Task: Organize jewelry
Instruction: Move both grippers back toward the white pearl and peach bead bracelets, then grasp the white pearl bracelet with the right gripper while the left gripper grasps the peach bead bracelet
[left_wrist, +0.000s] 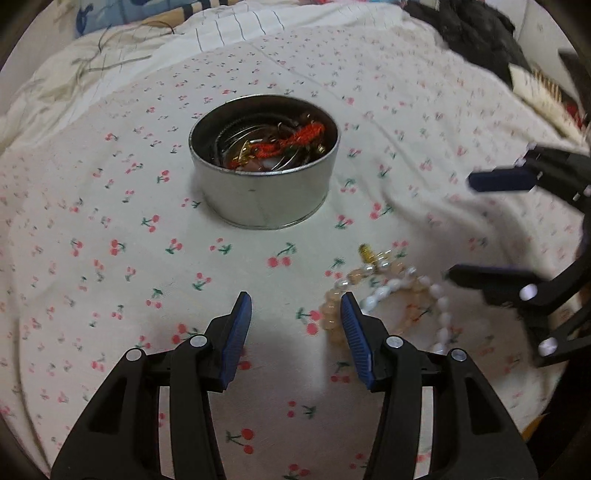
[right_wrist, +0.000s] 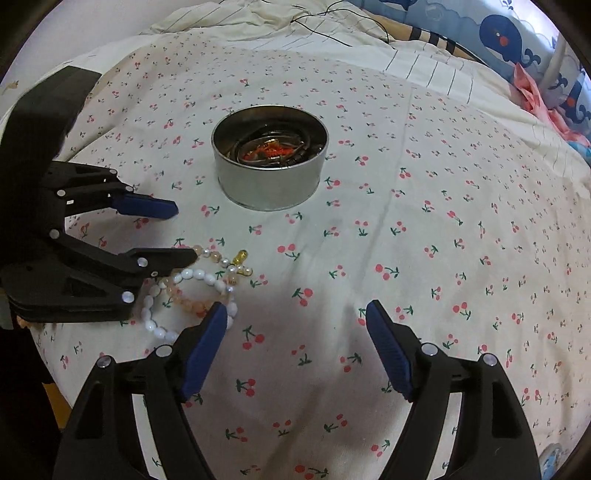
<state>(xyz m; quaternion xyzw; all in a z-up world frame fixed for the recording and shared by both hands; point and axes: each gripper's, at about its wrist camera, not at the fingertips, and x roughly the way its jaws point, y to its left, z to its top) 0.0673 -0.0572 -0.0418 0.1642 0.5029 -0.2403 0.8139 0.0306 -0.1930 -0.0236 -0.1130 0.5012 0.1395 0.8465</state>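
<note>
A round metal tin (left_wrist: 258, 195) (right_wrist: 266, 184) stands on the cherry-print sheet and holds a red cord, metal bangles and gold pieces. A tangle of white and peach bead bracelets (left_wrist: 384, 291) (right_wrist: 195, 280) with a small gold charm (right_wrist: 242, 255) lies on the sheet in front of the tin. My left gripper (left_wrist: 295, 299) (right_wrist: 184, 232) is open with nothing between its fingers, and its right finger stands at the beads' left edge. My right gripper (right_wrist: 297, 304) (left_wrist: 460, 229) is open and empty too. Its left finger covers part of the beads.
The cherry-print sheet (right_wrist: 424, 240) covers a soft bed. A dark cloth (left_wrist: 476, 33) and a brush (left_wrist: 539, 92) lie at one far corner. Whale-print fabric (right_wrist: 513, 40) and a thin black cable (right_wrist: 328, 26) are at the back. The bed's edge drops off behind my left gripper.
</note>
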